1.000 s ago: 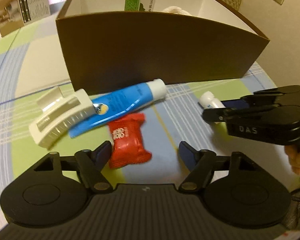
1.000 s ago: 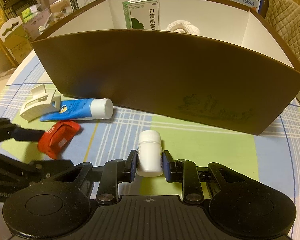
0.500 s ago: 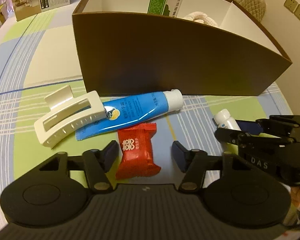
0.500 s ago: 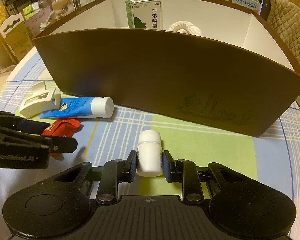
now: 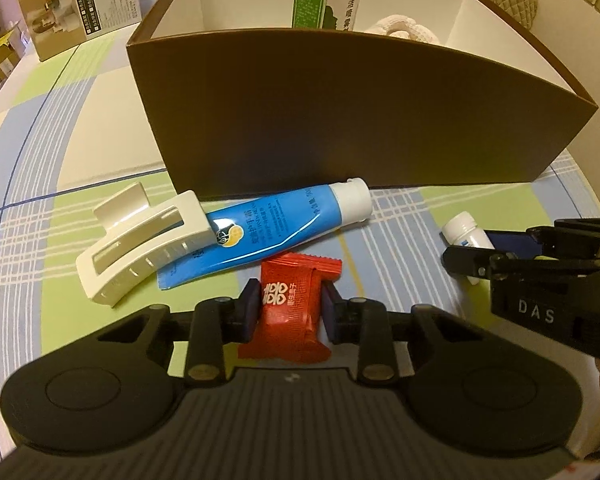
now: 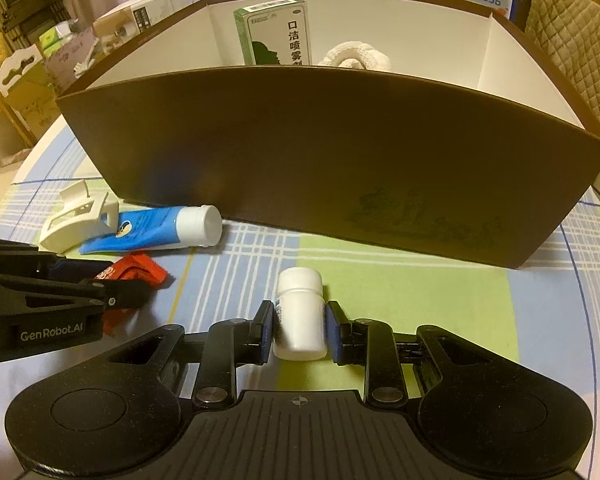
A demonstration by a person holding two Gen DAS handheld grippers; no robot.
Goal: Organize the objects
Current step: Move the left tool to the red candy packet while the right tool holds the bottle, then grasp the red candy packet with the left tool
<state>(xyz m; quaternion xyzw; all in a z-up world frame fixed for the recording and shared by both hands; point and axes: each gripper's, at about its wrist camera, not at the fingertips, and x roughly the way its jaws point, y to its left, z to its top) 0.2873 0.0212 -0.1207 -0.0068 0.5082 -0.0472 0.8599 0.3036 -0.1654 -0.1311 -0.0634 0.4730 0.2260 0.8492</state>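
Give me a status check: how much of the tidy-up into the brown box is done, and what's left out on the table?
Done: a green carton and a white knitted item already sit in the brown box. In hand: the left gripper is shut on the red candy packet, and the right gripper is shut on the white pill bottle; both remain low by the tablecloth. Left: the blue tube and white hair claw.

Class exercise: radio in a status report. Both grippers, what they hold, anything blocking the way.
Left gripper shut on red candy. Right gripper shut on white bottle. Both on the table. Brown box wall stands ahead.
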